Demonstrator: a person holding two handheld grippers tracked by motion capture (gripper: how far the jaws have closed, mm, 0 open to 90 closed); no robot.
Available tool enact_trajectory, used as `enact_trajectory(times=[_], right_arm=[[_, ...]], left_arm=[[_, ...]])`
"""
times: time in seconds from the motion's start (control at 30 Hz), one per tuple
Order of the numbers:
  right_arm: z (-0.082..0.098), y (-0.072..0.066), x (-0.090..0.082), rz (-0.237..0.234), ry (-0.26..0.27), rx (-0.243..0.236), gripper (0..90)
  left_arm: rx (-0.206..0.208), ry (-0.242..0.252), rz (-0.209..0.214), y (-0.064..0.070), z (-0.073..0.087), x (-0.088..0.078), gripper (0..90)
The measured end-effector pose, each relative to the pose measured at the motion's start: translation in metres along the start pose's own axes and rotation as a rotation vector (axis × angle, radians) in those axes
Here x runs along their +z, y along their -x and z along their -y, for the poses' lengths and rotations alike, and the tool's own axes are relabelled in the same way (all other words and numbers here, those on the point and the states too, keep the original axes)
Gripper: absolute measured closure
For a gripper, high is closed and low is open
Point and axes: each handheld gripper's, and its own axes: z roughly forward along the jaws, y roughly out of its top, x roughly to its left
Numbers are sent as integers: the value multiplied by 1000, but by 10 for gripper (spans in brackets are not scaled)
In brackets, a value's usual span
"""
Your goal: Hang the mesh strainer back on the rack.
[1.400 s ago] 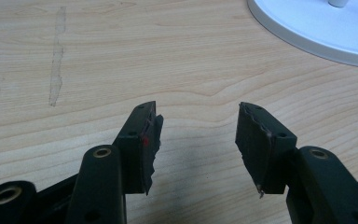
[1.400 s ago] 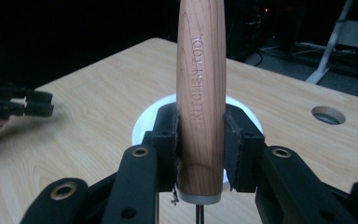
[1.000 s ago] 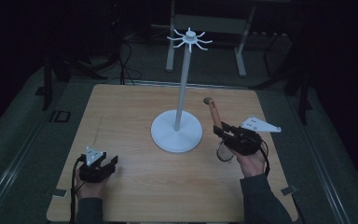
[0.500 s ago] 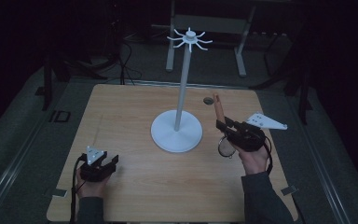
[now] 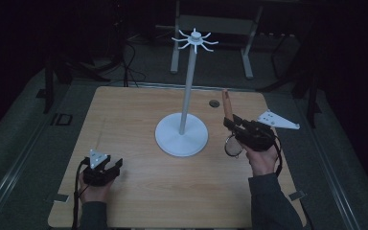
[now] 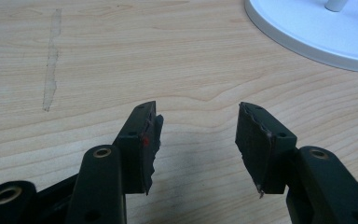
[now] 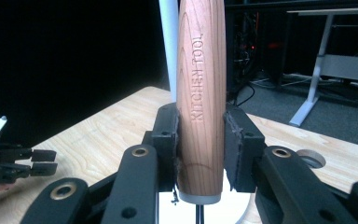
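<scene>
A white hook stand rises from the middle of the wooden table, with a ring of hooks on top. My right gripper is raised at its right, shut on the wooden handle of a kitchen tool, which points up. The tool's round wire end hangs below the jaws. In the right gripper view, both pads press the handle, stamped "KITCHEN TOOL". My left gripper rests near the front left, open and holding nothing.
A small round hole sits in the table behind the tool. A pale streak marks the wood ahead of the left gripper. The stand's base edge lies to its far right. A desk frame stands behind the table.
The right gripper has risen slightly and drifted right and away, and the wooden handle now stands more upright. The left gripper has not moved.
</scene>
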Motion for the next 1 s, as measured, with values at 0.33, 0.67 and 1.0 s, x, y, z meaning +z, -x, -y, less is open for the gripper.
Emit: enact_trajectory(times=[0.33,0.67,1.0], right_arm=[[-8,1,1,11,11,-1,686],[-16,0,7,8,23,-5,686],[-27,-1,14,-8,27,-14,686]], left_arm=[[11,-4,5,3,-1,2,487],[7,1,5,1,-1,1,487],[6,1,3,1,-1,1,487]])
